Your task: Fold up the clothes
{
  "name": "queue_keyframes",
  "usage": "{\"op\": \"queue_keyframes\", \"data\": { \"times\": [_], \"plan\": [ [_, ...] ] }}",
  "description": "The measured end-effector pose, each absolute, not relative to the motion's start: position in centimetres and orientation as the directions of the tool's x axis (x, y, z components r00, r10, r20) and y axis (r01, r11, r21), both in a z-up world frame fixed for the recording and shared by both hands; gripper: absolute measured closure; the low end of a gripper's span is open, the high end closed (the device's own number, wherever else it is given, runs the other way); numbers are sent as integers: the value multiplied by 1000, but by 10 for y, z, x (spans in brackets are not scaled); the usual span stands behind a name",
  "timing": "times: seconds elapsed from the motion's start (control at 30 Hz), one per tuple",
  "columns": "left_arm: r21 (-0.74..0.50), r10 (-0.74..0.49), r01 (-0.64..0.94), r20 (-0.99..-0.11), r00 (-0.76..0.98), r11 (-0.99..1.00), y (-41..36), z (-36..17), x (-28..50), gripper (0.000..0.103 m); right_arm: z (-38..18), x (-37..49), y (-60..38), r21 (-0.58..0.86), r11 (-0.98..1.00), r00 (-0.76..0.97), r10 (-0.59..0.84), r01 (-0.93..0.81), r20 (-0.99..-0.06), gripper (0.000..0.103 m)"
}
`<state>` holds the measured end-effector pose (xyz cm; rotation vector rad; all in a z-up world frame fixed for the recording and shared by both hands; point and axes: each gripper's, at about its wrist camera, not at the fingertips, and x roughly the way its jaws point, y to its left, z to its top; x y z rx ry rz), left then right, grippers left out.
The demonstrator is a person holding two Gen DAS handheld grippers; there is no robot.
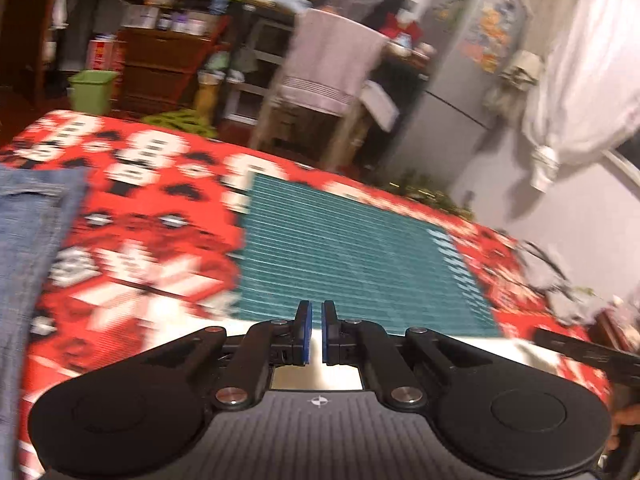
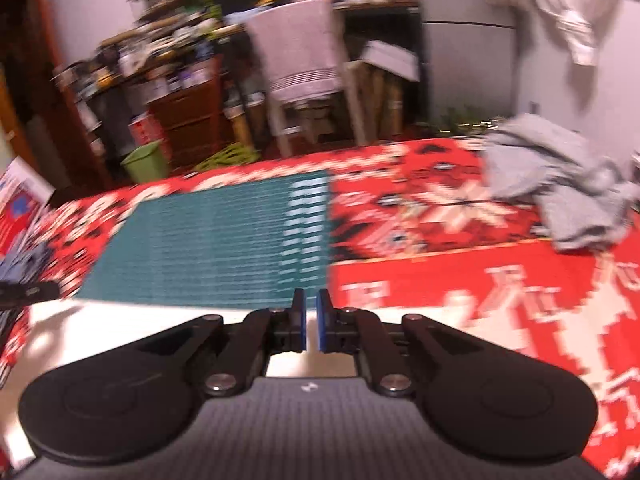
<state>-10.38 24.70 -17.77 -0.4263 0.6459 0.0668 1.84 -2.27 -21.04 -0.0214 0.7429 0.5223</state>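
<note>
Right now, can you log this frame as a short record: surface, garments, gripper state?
surface: red and white patterned blanket
centre item: teal ribbed folded cloth, lying flat
left side: blue denim jeans
right side: crumpled grey garment
left gripper: jaws nearly closed, holding nothing
right gripper: jaws nearly closed, holding nothing
image: motion-blurred

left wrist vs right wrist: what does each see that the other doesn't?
Left wrist only: jeans at the left edge of the bed, fridge magnets, and the left gripper, jaws nearly closed with nothing between them.

Right wrist only: a crumpled grey garment at the bed's right, and the right gripper, jaws also nearly closed on nothing.

Both: the teal striped cloth lying flat on the red patterned bedspread, the towel-draped chair, the green bin. Both views are motion-blurred.
</note>
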Motion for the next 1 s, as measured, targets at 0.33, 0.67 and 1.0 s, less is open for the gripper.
{"op": "queue_keyframes", "data": {
  "times": [0.33, 0.67, 1.0],
  "plan": [
    [-297, -107, -107, -621, 777, 949, 198, -198, -94, 97, -212, -1, -6, 107, 860, 615, 438, -499, -656, 95],
    [-354, -2, -271, -611, 792, 895, 246, -194, -123, 98, -209, 8, -59, 118, 926, 687, 347, -358, -639, 94],
    [-371, -126, -132, -595, 794, 919, 197, -194, -111, 97, -207, -26, -11, 123, 856, 618, 454, -502, -642, 93]
  ]
}}
